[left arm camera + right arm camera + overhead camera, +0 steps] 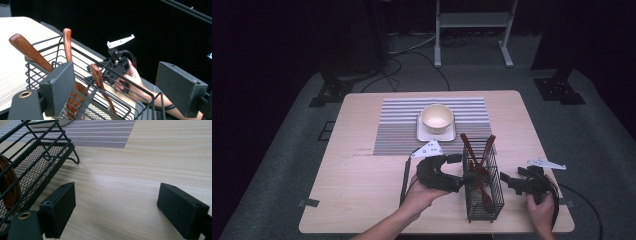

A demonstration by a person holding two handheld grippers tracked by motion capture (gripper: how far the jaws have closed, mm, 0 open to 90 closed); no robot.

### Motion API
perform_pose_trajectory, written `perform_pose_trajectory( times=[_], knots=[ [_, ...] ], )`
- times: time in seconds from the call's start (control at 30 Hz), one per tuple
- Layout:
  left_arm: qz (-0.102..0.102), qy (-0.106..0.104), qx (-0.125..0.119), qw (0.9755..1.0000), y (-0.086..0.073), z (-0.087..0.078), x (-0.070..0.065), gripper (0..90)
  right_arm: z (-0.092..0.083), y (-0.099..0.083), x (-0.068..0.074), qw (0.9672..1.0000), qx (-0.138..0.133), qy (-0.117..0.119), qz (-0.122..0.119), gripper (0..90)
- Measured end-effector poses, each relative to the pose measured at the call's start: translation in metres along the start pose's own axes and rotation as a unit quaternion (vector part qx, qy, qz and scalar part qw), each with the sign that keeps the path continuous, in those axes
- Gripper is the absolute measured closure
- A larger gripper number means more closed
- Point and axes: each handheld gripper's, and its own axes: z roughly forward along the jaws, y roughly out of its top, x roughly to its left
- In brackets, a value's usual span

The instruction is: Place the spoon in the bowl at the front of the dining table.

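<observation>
Nothing had yet left the wire basket: three wooden utensils stood in it, counted by handles. One bowl sat empty on one square plate, one striped mat beneath. Left gripper gaped wide at the basket's rim, holding nothing; right gripper waited beside, open, empty.

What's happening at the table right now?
A person holds a pair of tongs in each hand. The left tongs are open at the rim of a black wire basket holding wooden utensils. The right tongs are open over bare table beside it. A bowl sits on a striped mat.
</observation>
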Motion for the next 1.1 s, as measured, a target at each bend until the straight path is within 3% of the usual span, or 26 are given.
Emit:
perform_pose_trajectory(
  times=[0.2, 0.4, 0.53, 0.63, 0.7, 0.83, 1.1],
  knots=[
    [-0.003, 0.007, 0.006, 1.0, 0.001, 0.006, 0.005, 24.1, 0.0, 0.0, 0.0, 1.0, 0.0, 0.001, -0.001, 14.1],
    [0.008, 0.012, 0.014, 0.9998, 0.004, 0.013, 0.006, 36.9, 0.0, 0.0, 0.0, 1.0, 0.0, 0.002, -0.002, 14.1],
    [0.015, 0.017, 0.02, 0.9996, 0.002, 0.017, 0.006, 50.3, 0.0, 0.0, 0.0, 1.0, 0.0, 0.002, -0.001, 14.1],
    [0.026, 0.019, 0.012, 0.9994, 0.0, 0.016, 0.006, 63.4, 0.0, 0.0, 0.0, 1.0, 0.0, 0.003, -0.002, 14.1],
    [0.029, 0.018, 0.011, 0.9994, 0.0, 0.016, 0.006, 65.3, 0.0, 0.0, 0.0, 1.0, 0.0, 0.003, -0.002, 14.1],
    [0.033, 0.011, -0.002, 0.9994, -0.001, 0.014, 0.005, 81.4, 0.0, 0.0, 0.0, 1.0, 0.0, 0.004, -0.002, 14.0],
    [0.021, -0.01, -0.02, 0.9995, 0.003, 0.012, 0.0, 84.2, 0.0, 0.0, 0.0, 1.0, -0.001, 0.005, -0.003, 14.1]
  ],
)
